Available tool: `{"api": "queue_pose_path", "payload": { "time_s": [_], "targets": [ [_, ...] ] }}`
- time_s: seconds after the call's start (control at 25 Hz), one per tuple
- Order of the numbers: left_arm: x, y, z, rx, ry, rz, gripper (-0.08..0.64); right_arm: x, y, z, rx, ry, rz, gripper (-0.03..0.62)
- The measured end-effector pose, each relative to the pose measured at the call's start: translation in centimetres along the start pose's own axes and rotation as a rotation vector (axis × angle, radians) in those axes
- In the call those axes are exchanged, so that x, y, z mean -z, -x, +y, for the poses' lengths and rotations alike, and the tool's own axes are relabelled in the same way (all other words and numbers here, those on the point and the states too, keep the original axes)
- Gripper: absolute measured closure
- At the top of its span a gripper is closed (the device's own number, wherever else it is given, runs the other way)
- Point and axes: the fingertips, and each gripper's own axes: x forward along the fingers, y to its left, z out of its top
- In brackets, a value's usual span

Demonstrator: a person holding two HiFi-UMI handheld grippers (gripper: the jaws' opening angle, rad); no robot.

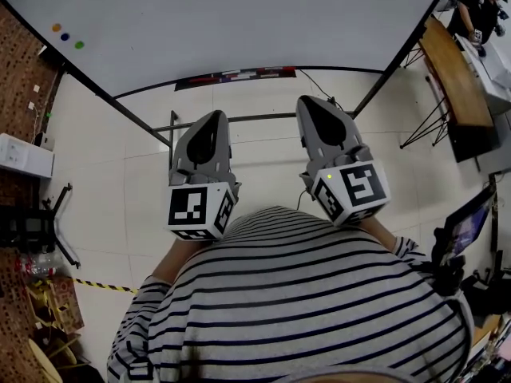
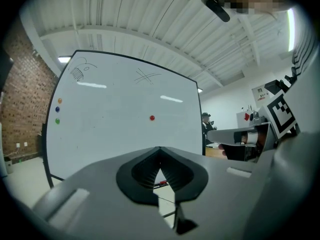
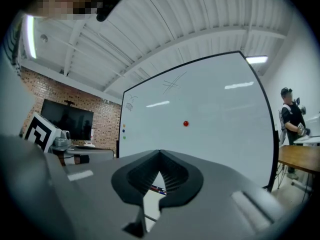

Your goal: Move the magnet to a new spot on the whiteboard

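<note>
Left gripper (image 1: 214,118) and right gripper (image 1: 308,102) side by side, jaws apparently together

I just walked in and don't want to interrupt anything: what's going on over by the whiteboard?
A person in a striped shirt stands facing the whiteboard with a gripper in each hand. The left gripper and the right gripper are both shut and empty, held close to the body and short of the board. The red magnet sits near the board's middle, with neither gripper on it, so the move has not yet begun.
</note>
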Motion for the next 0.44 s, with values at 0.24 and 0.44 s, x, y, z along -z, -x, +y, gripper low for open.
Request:
{"api": "queue_pose_path", "payload": {
  "time_s": [0.24,0.44],
  "targets": [
    [-0.15,-0.05,0.59,0.015,0.001,0.004,0.545,0.13,-0.58,0.45,0.013,0.003,0.015,0.592],
    [-0.13,-0.13,0.85,0.026,-0.002,0.015,0.545,0.01,-1.01,0.73,0.011,0.015,0.021,0.592]
  ]
}}
